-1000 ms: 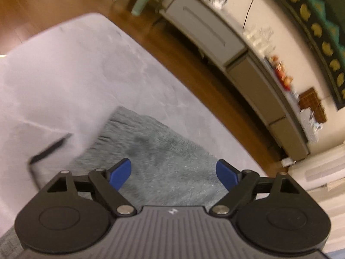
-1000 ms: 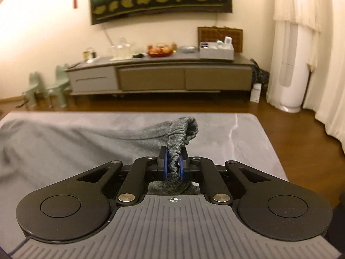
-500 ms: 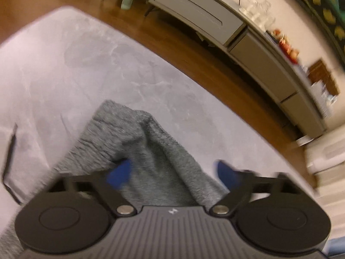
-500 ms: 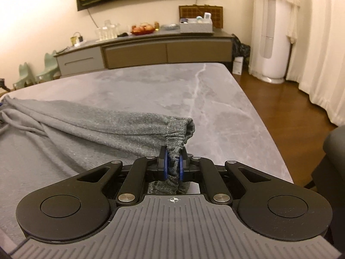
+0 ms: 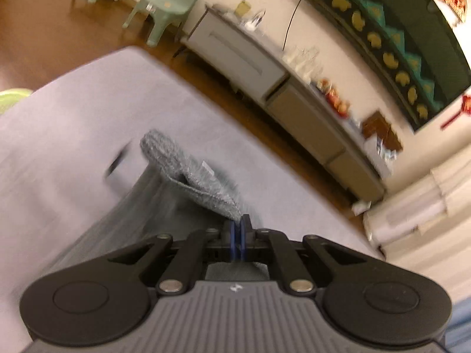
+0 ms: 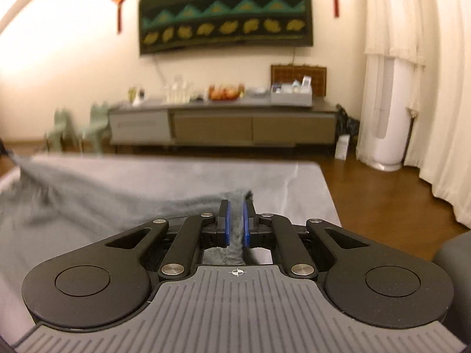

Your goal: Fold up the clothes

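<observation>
A grey knit garment (image 5: 188, 182) lies on the pale marble table (image 5: 73, 111). My left gripper (image 5: 238, 229) is shut on its hem, which is lifted so that a band of cloth with a white label stands up ahead of the fingers. My right gripper (image 6: 235, 220) is shut on another edge of the same garment (image 6: 88, 203), with grey cloth pinched between the blue pads (image 6: 224, 220). The cloth stretches away to the left across the table (image 6: 306, 182) in the right wrist view.
A long sideboard (image 6: 223, 123) with glasses, fruit and a box stands by the far wall under a dark hanging. Green small chairs (image 5: 164, 6) are at its left. A white tower unit (image 6: 388, 111) and curtains stand right. A dark strap (image 5: 116, 161) lies on the table.
My left gripper was open over the garment and has closed on its hem and lifted it. My right gripper has kept its hold, tilted up, and the cloth between the two is pulled straighter.
</observation>
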Tool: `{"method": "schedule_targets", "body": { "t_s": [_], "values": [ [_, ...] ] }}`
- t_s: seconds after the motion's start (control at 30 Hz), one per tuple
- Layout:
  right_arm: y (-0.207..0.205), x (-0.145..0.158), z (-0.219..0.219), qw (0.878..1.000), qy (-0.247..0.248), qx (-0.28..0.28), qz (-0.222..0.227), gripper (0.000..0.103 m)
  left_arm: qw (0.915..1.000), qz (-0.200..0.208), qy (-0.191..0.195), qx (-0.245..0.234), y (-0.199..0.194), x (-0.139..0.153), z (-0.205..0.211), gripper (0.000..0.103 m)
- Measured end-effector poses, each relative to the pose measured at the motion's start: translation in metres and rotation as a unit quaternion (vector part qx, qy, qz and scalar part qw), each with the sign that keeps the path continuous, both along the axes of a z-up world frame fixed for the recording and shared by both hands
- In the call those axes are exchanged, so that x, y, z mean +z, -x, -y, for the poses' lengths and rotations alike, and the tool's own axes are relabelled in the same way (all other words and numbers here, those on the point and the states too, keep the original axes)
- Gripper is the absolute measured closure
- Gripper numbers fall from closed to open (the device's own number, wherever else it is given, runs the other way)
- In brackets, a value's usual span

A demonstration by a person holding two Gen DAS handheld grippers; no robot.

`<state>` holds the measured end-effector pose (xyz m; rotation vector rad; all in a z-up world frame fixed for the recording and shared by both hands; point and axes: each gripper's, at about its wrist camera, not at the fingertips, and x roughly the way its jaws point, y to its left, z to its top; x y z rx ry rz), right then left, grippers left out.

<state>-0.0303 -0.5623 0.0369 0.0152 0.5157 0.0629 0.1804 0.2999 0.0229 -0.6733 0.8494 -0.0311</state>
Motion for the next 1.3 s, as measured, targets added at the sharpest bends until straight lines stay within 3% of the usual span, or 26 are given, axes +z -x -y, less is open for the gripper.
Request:
{"method": "schedule_targets", "body": {
  "t_s": [0.07,0.1,0.17,0.33,0.37,0.4,0.43,0.5,0.57,0.6,0.63,0.67,0.77,0.9,0.97,1.07,1.17,1.2,1.3],
  "values": [
    [0.013,-0.030,0.002,0.998,-0.021,-0.002,-0.056,0.094,0.9998,-0.018,0.010,0.001,0.016,-0.017,-0.006,0.099],
    [0.016,-0.047,0.002,0.996,-0.033,-0.011,-0.082,0.088,0.9996,-0.023,0.016,0.006,0.019,-0.023,-0.009,0.099],
    [0.003,-0.054,-0.001,0.994,-0.060,-0.031,-0.089,0.080,0.9990,-0.031,0.029,0.016,0.026,-0.034,-0.013,0.098],
    [-0.038,-0.056,-0.013,0.985,-0.126,-0.080,-0.086,0.035,0.9975,-0.034,0.052,0.034,0.034,-0.051,-0.018,0.098],
    [-0.052,-0.054,-0.015,0.983,-0.131,-0.092,-0.086,0.029,0.9975,-0.029,0.054,0.036,0.033,-0.052,-0.018,0.098],
    [-0.069,-0.052,-0.018,0.982,-0.130,-0.107,-0.087,0.016,0.9974,-0.025,0.057,0.037,0.032,-0.052,-0.017,0.098],
    [-0.088,-0.055,-0.020,0.980,-0.127,-0.120,-0.097,0.013,0.9973,-0.020,0.059,0.039,0.031,-0.053,-0.017,0.098],
    [-0.128,-0.066,-0.021,0.974,-0.118,-0.148,-0.122,0.013,0.9970,-0.013,0.064,0.042,0.029,-0.055,-0.015,0.098],
    [-0.157,-0.083,-0.021,0.968,-0.112,-0.162,-0.157,0.029,0.9973,-0.013,0.060,0.041,0.024,-0.060,-0.012,0.098],
    [-0.165,-0.088,-0.021,0.966,-0.110,-0.161,-0.167,0.068,0.9976,-0.012,0.056,0.040,0.022,-0.059,-0.013,0.098],
    [-0.172,-0.092,-0.020,0.965,-0.108,-0.161,-0.177,0.084,0.9979,-0.004,0.054,0.037,0.023,-0.055,-0.015,0.098],
    [-0.180,-0.097,-0.020,0.963,-0.106,-0.160,-0.187,0.091,0.9977,0.009,0.057,0.037,0.024,-0.048,-0.018,0.098],
    [-0.168,-0.050,-0.017,0.976,-0.128,-0.141,-0.103,0.092,0.9952,0.053,0.074,0.036,0.027,-0.025,-0.029,0.098],
    [-0.099,0.031,-0.008,0.982,-0.156,-0.102,0.021,0.092,0.9907,0.100,0.084,0.037,0.050,0.010,-0.047,0.102],
    [-0.061,0.046,-0.005,0.984,-0.157,-0.083,0.036,0.092,0.9921,0.101,0.071,0.022,0.067,0.018,-0.052,0.102],
    [-0.013,0.021,-0.004,0.988,-0.139,-0.068,-0.010,0.091,0.9976,0.056,0.040,0.010,0.092,0.004,-0.056,0.102],
    [0.019,-0.036,0.005,0.981,-0.146,-0.101,-0.084,0.089,0.9995,-0.012,0.026,0.009,0.097,-0.022,-0.052,0.098],
    [0.027,-0.056,0.007,0.977,-0.143,-0.121,-0.106,0.089,0.9992,-0.030,0.026,0.010,0.096,-0.030,-0.050,0.090],
    [0.045,-0.083,0.017,0.957,-0.179,-0.194,-0.121,0.082,0.9981,-0.015,0.053,0.027,0.085,-0.034,-0.044,0.072]
  ]
}}
